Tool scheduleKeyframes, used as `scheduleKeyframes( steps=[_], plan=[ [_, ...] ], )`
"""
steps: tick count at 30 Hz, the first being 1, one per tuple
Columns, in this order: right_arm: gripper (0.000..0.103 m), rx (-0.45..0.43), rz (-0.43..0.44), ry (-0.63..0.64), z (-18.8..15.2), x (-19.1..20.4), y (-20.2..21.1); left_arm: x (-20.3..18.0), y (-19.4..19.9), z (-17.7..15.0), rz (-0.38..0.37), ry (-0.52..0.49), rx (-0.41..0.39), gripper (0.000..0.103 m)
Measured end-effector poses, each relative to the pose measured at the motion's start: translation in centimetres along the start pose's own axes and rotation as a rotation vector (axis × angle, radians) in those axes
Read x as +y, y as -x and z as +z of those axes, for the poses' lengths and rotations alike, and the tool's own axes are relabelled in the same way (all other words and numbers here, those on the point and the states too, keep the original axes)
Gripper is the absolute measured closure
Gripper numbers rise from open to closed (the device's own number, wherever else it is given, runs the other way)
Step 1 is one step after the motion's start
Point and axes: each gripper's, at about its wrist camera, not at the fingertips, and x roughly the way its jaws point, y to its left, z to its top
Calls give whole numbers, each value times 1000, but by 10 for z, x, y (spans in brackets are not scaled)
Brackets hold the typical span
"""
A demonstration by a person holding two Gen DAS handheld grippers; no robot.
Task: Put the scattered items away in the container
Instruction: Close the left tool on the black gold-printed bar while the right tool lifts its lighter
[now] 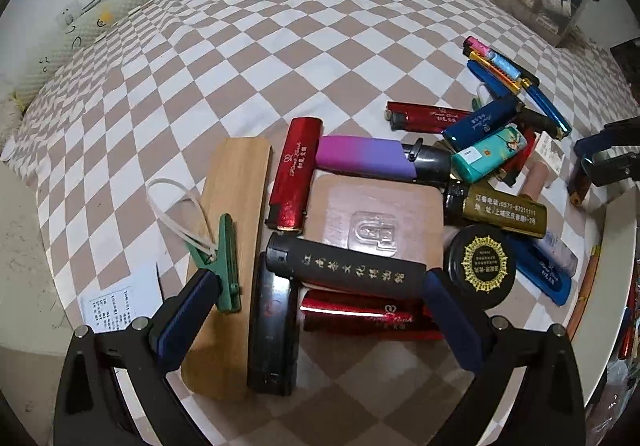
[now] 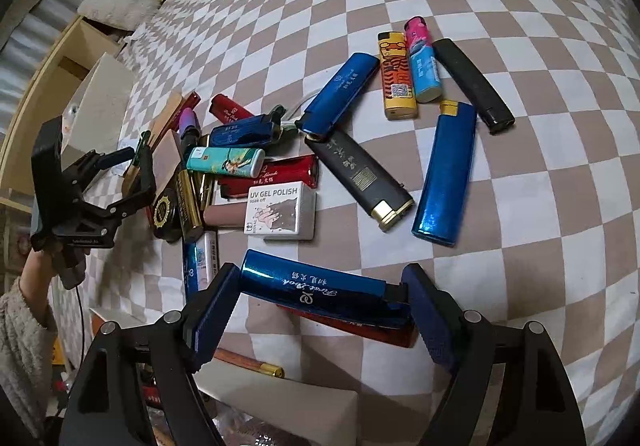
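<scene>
Now the right gripper (image 2: 320, 300) pinches 1 blue lighter (image 2: 316, 288) between both pads, while the left gripper (image 1: 320, 290) stands spread wide above a black lighter (image 1: 344, 264).

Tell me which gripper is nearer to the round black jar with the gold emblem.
Left. The left gripper hangs open over the pile, one finger right beside the round black jar. The right gripper is shut on a blue lighter off to the jar's right, well apart from it.
</scene>
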Motion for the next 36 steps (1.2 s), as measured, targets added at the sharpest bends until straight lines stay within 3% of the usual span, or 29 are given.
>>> scheduleKeyframes(
  steps=[4, 6, 7, 26, 36],
  plan=[
    [21, 0, 7, -8, 1, -4, 0, -2, 3, 1, -49, -2, -26, 9],
    [21, -1, 7, -14, 1, -6, 0, 2, 4, 7, -61, 7, -40, 24],
    [21, 0, 8, -16, 0, -7, 0, 1, 6, 7, -72, 18, -43, 24],
    [21, -1, 13, -42, -10, -10, 6, -10, 28, -3, -97, 62, -91, 25],
    [21, -75, -7, -8, -14, 3, 35, -22, 56, -1, -99, 132, -132, 25]
  ],
)
